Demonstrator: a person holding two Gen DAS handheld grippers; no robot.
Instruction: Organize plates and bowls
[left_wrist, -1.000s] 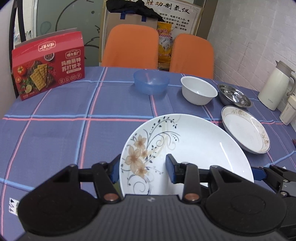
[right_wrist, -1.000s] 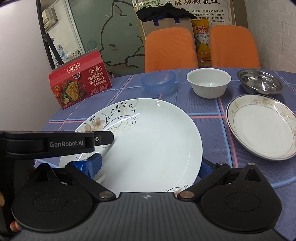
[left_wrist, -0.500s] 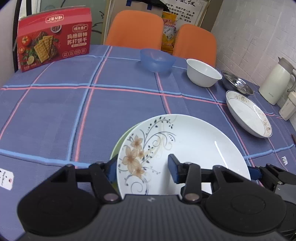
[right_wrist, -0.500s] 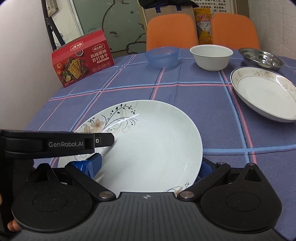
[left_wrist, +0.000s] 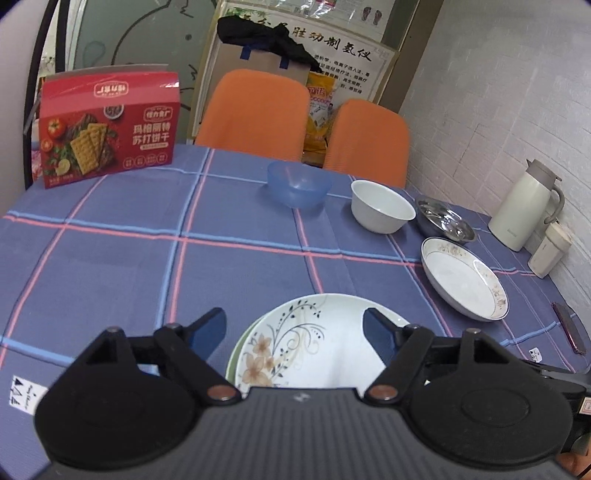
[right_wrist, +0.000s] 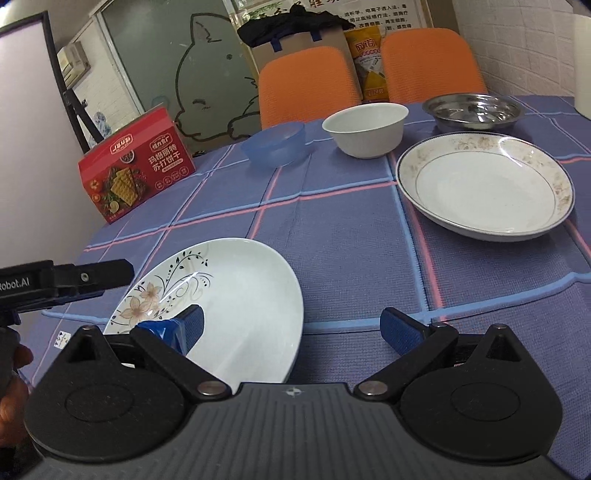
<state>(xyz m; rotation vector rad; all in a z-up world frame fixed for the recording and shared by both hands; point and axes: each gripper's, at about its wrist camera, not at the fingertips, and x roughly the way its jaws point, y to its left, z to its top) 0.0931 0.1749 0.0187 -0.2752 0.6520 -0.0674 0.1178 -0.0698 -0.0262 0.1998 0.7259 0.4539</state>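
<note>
The floral plate (left_wrist: 317, 343) lies on the near part of the tablecloth (left_wrist: 110, 266), stacked on a pale green plate (left_wrist: 233, 363) whose rim peeks out at its left edge. The left gripper (left_wrist: 294, 326) hangs over it with jaws spread wide, one finger off the plate's left side, the other above its right part, neither pinching it. The right gripper (right_wrist: 291, 326) is likewise spread: its left finger sits over the plate's bowl, its right finger over bare cloth just beside the rim.

Farther right lies a gold-rimmed plate (right_wrist: 484, 184), well apart from the stack. Behind it stand a steel bowl (right_wrist: 472, 110), a white bowl (right_wrist: 364, 127) and a blue bowl (right_wrist: 275, 144) in a rough row. A red cracker box (left_wrist: 109, 127) stands at the far left edge, and a cream jug (left_wrist: 526, 206) at the right by the wall. Two orange chairs (left_wrist: 255, 110) stand behind the table.
</note>
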